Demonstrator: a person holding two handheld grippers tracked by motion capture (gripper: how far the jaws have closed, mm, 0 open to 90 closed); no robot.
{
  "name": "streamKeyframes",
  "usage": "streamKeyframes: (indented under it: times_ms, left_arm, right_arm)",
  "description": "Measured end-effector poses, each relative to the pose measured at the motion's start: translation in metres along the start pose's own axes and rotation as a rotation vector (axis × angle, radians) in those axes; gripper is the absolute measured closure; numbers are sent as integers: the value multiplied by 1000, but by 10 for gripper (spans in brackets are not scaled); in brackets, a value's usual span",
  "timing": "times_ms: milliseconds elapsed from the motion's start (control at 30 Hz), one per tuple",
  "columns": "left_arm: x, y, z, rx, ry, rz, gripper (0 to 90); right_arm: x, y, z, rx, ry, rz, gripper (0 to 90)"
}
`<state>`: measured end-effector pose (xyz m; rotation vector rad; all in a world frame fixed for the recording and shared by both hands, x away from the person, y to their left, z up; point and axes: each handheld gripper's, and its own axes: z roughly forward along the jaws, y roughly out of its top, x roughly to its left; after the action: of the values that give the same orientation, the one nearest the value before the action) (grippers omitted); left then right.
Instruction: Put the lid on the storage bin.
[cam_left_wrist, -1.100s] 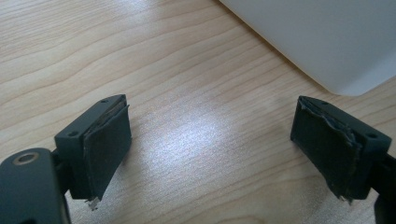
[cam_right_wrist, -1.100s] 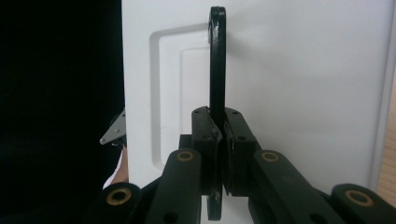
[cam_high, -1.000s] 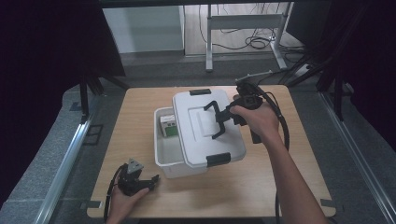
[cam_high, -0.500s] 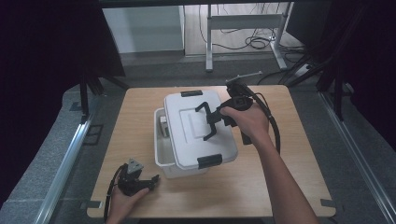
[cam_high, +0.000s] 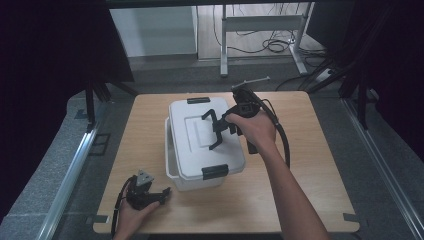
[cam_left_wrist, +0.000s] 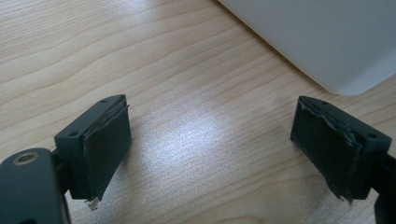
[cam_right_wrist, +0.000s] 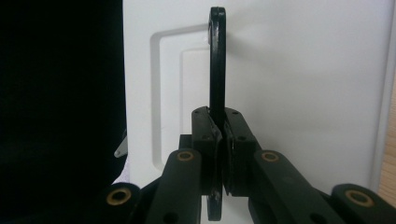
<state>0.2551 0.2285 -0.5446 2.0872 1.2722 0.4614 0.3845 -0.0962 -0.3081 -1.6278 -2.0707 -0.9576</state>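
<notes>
— We're over the bench (cam_high: 310, 165) now, and our right tongs (cam_high: 216, 131) are clamped tight on the black handle (cam_right_wrist: 216, 60) of the white lid (cam_high: 200, 145). In the right gripper view the pads squeeze that thin handle edge-on, with no gap left.

— And the lid lies on top of the white bin (cam_high: 172, 167), which stands about mid-bench, a little toward the far edge. The lid looks skewed: along the bin's left side we can see a strip of the rim past the lid's edge, so it isn't seated square.

— Look at our right arm: the forearm comes in from the near edge at the right, runs diagonally up across the bench, and the hand wraps the gripper body beside the bin's right side, tongs pointing left over the lid's middle. The cable loops off behind the wrist.

— Our left tongs (cam_high: 159, 196) are down by the near left corner, hand resting low on the bench, jaws spread wide with nothing between them. In the left gripper view we see bare wood between the pads (cam_left_wrist: 109, 142) and a corner of the bin (cam_left_wrist: 327, 42) just ahead on the right.

— The black latches sit at the lid's near and far ends; we can't tell if they are fastened.
</notes>
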Motion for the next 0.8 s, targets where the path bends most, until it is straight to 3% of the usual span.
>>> streamKeyframes:
  times_ms: [800]
  left_arm:
    - [0,0,0,-2,1,-1,120]
  right_arm:
    - [11,10,33,21,-32,54,854]
